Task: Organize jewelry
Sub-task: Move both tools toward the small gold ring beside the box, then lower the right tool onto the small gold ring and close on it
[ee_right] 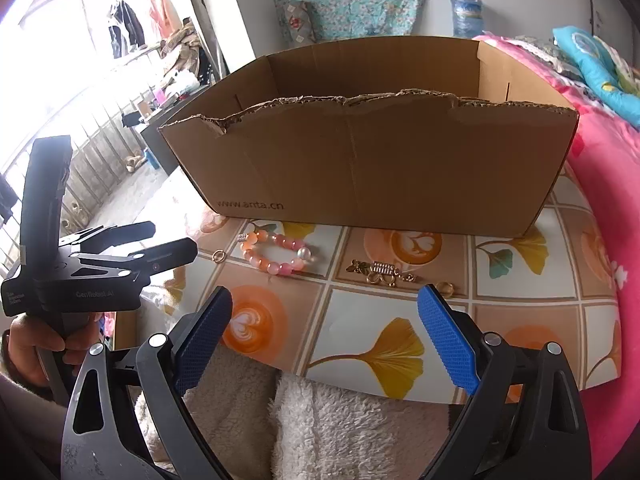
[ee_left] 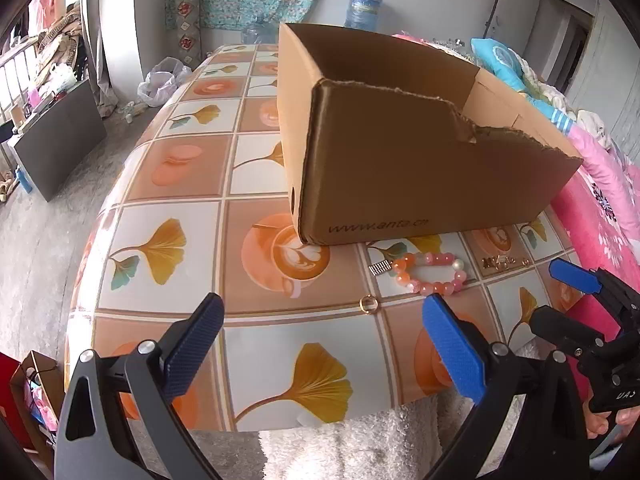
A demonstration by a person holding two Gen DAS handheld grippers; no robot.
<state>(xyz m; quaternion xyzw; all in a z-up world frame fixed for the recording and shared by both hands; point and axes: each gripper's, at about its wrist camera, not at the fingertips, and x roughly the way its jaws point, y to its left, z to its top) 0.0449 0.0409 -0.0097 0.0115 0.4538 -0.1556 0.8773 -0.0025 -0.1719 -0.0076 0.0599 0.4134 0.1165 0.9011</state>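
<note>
A pink and orange bead bracelet [ee_left: 430,274] [ee_right: 276,254] lies on the table in front of an open cardboard box [ee_left: 400,160] [ee_right: 372,168]. A small gold ring [ee_left: 368,303] [ee_right: 219,256] lies left of it. A small silver clip [ee_left: 379,268] lies by the bracelet. A cluster of gold pieces [ee_left: 500,262] [ee_right: 382,274] lies to its right, with another gold ring [ee_right: 445,288]. My left gripper [ee_left: 324,344] is open and empty, near the table's front edge. My right gripper [ee_right: 324,332] is open and empty, short of the gold cluster.
The table wears a tiled cloth with leaf and coffee prints [ee_left: 192,200] [ee_right: 520,280]. A pink bedspread [ee_left: 608,200] [ee_right: 608,200] lies to the right. A white fluffy fabric [ee_left: 340,448] [ee_right: 320,420] is below the front edge. The right gripper shows in the left view [ee_left: 588,292].
</note>
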